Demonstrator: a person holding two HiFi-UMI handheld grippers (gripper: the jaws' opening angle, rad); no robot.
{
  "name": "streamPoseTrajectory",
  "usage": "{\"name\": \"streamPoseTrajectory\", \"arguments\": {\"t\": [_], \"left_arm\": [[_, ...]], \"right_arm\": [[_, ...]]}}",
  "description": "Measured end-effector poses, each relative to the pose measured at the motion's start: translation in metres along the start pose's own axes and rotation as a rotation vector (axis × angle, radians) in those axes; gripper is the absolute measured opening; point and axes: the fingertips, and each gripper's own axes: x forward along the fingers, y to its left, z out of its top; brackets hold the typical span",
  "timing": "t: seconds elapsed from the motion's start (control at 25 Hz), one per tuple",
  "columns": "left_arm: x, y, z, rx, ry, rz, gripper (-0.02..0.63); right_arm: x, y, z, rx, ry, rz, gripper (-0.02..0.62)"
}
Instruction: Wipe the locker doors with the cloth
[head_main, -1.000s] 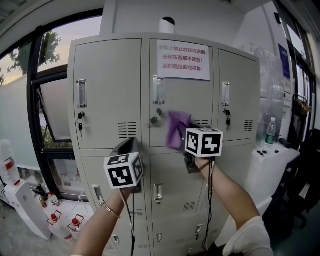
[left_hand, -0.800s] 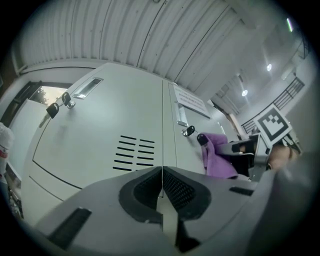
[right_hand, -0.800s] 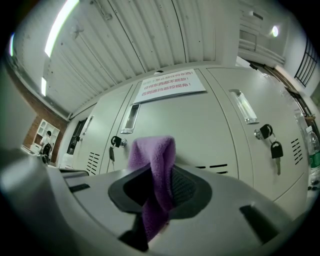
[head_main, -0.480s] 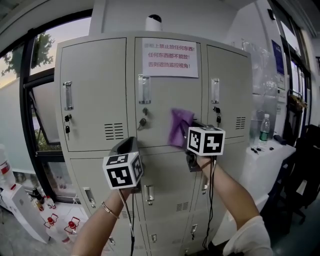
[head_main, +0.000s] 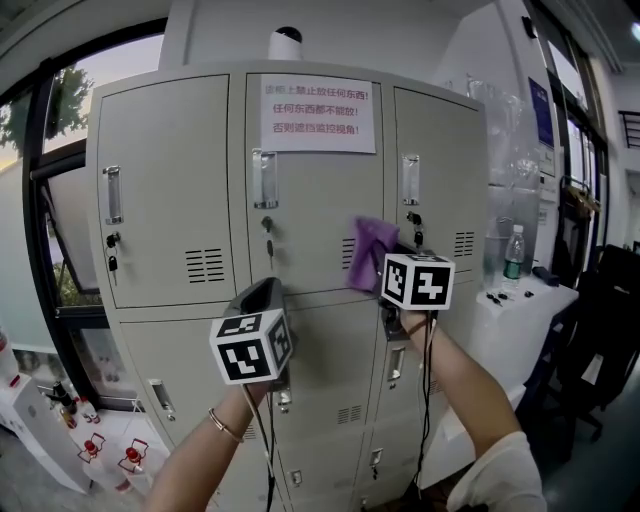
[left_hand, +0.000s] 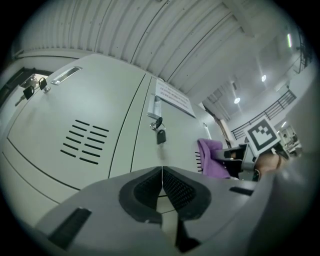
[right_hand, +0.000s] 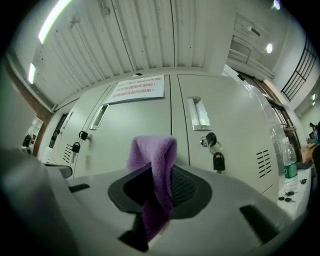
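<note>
Risk of the purple cloth (right_hand: 152, 160), sitting pinched tight in the right gripper (right_hand: 159, 189) fingers at the right edge of the upper middle locker door (head_main: 310, 205), catching on the keys (right_hand: 215, 153) dangling just beside and pulling free, the left gripper (left_hand: 161, 186) fingers waiting pressed together, empty.

white table (head_main: 520, 312) beside the lockers (head_main: 160, 180) carries 1 bottle (head_main: 514, 252) and some small dark items (head_main: 495, 296).
</note>
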Motion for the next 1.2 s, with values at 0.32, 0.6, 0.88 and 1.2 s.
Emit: {"name": "streamPoseTrajectory", "arguments": {"t": [0.32, 0.6, 0.88, 1.2], "left_arm": [[0.002, -0.012, -0.009, -0.055, -0.011, -0.039, 0.008], [-0.007, -0.017, -0.023, -0.064, 0.002, -0.078, 0.008], [-0.024, -0.011, -0.042, -0.103, 0.016, -0.113, 0.008], [-0.056, 0.008, -0.075, -0.192, 0.006, -0.133, 0.008]], "right_arm": [[-0.004, -0.021, -0.004, 0.0, 0.002, -0.036, 0.074], [-0.018, -0.015, -0.005, -0.012, -0.025, -0.044, 0.069], [-0.051, -0.006, -0.021, 0.04, -0.058, -0.023, 0.069], [-0.097, 0.024, -0.086, 0.073, -0.018, -0.017, 0.069]]}}
